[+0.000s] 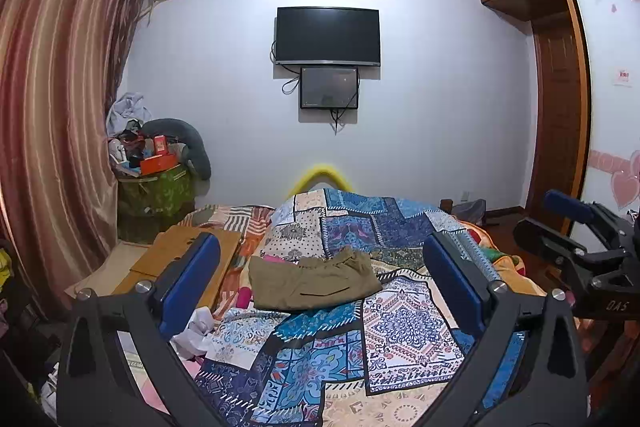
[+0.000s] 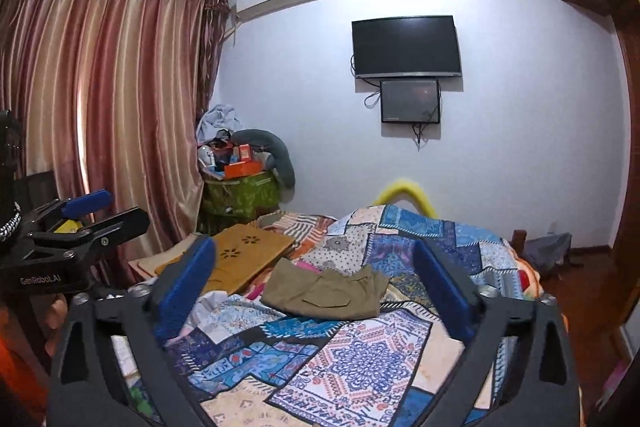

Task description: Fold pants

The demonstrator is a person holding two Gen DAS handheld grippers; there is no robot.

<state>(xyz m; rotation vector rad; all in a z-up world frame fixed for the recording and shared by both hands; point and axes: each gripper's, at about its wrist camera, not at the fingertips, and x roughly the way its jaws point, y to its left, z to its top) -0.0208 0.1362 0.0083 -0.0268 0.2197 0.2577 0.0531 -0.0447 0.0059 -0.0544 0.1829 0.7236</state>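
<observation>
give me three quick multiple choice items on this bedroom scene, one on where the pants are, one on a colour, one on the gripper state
1. Where do the olive-green folded cotton pants lie?
A. on the patchwork bedspread
B. on the wooden lap desk
C. on the floor

2. What colour are the gripper finger pads?
A. red
B. blue
C. yellow

3. How are the left gripper and right gripper?
A. both shut on the pants
B. one clamping the bedspread
C. both open, holding nothing

Answers: 1 A, bedspread shows all around them. 2 B, blue in both views. 3 C, fingers spread wide, pants lie beyond.

Both grippers, left (image 1: pixel 320 275) and right (image 2: pixel 320 281), have black frames, blue finger pads, silver screws; white "GenRobot.AI" lettering.
</observation>
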